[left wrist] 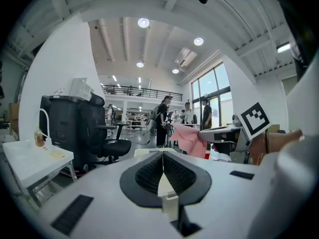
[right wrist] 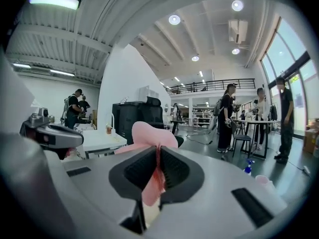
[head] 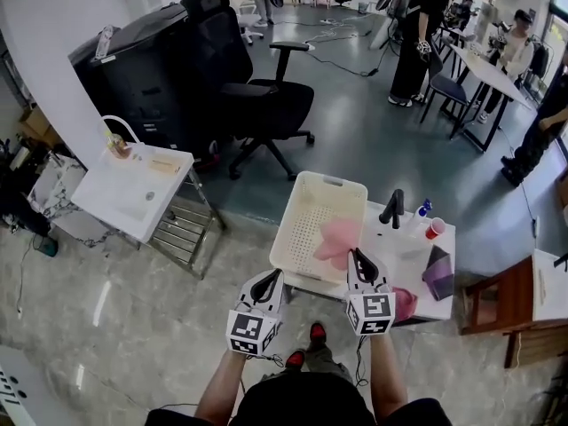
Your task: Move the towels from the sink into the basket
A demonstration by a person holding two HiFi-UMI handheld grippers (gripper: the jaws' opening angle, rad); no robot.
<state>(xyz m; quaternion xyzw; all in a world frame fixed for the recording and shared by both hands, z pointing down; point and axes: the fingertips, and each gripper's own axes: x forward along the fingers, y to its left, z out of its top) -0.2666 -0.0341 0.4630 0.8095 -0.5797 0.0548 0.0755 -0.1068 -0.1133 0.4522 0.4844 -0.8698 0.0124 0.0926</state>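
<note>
Person: at the near edge, both forearms stretched forward, one tool in each hand.
Shoes: red, on the grey floor between the forearms.
Left gripper: jaws clenched together with nothing between them; it hangs just near of the basket, at its near left corner.
Right gripper: clamped on the pink towel; a fold is pinched between the pads, cloth bunches beyond the tips and a tail hangs below.
Pink towel: held over the near right part of the basket; whether it touches the basket floor cannot be told.
Basket: cream, perforated, rectangular, just left of the sink.
Sink: white unit with a black tap at its far edge.
Other pink towel: at the sink's near edge, just right of the right tool's marker cube.
Purple towel: on the sink's right side.
Cup: red, far right on the sink, near a spray bottle.
Second sink: white, well to the left.
Chair: black, far beyond the basket.
People: standing far right by tables.
</note>
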